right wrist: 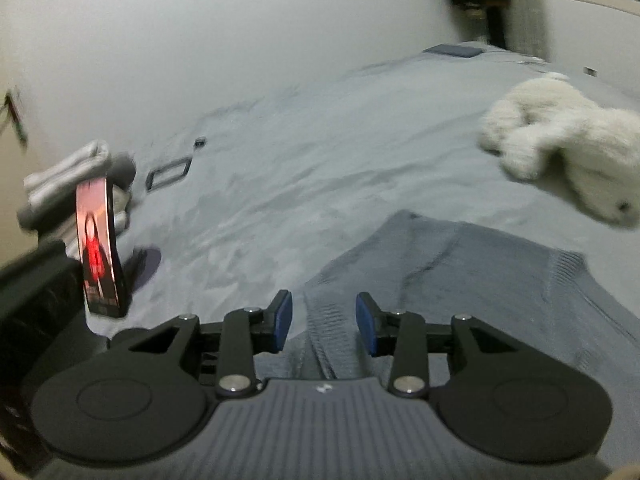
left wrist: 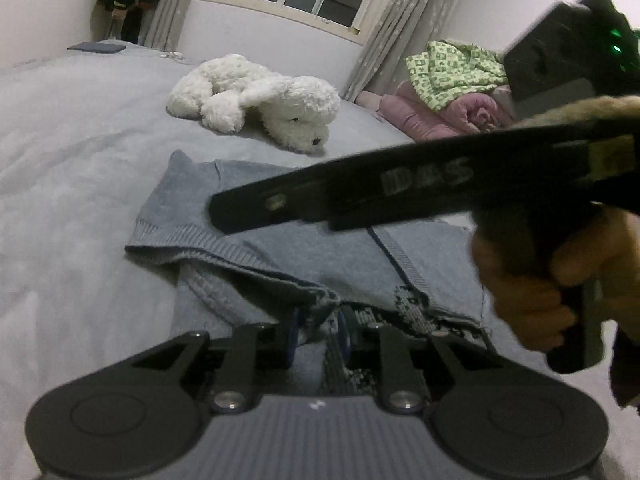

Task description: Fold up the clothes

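Observation:
A grey-blue knit sweater (left wrist: pixel 256 216) lies on the grey bed, partly folded over itself. My left gripper (left wrist: pixel 318 332) is shut on a bunched edge of the sweater near its patterned placket. The right gripper's body crosses the left wrist view (left wrist: pixel 400 192), held by a hand above the sweater. In the right wrist view my right gripper (right wrist: pixel 324 324) is open, its blue pads (right wrist: pixel 282 320) on either side of a ribbed edge of the sweater (right wrist: pixel 460 272) without closing on it.
A white plush dog (left wrist: pixel 260 100) lies beyond the sweater on the bed (left wrist: pixel 60 160). Pink and green bedding (left wrist: pixel 452 88) is piled at the right. A lit phone (right wrist: pixel 98 248) stands at the left edge, with folded grey items (right wrist: pixel 68 176) behind it.

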Motion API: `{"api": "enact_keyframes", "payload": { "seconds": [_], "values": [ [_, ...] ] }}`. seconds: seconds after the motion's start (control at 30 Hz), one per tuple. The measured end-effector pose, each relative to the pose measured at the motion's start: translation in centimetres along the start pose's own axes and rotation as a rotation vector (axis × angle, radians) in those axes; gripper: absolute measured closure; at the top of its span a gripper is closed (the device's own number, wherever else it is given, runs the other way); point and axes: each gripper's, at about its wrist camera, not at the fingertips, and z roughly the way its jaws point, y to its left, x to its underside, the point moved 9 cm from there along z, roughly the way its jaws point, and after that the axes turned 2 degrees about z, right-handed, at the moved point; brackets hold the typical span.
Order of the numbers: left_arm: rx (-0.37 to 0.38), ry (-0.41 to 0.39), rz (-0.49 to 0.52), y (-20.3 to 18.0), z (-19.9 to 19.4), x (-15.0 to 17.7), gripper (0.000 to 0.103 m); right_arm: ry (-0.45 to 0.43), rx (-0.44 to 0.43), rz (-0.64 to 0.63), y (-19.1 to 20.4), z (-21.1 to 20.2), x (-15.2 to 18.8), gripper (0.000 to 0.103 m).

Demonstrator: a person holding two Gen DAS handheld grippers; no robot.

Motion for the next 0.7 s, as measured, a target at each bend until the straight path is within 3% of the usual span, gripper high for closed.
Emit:
{"api": "enact_keyframes", "payload": {
  "seconds": [0.33,0.47,0.57,0.7],
  "values": [
    [0.03,-0.005,-0.023,0.1,0.1,0.4,0.078,0.111,0.038,-0.16,0.6,4.3,0.7,0.064],
    [0.036,-0.003,-0.033,0.2,0.2,0.3,0.078,0.116,0.107,-0.242,0.3,5.1,1.3,0.08],
    [0.039,-0.003,-0.031,0.1,0.2,0.2,0.074,0.068,0.093,-0.153,-0.6,4.1,0.8,0.092],
    [0.034,-0.004,-0.015,-0.2,0.2,0.1,0.071,-0.009,0.055,0.017,-2.4,2.4,0.6,0.095]
  ]
}}
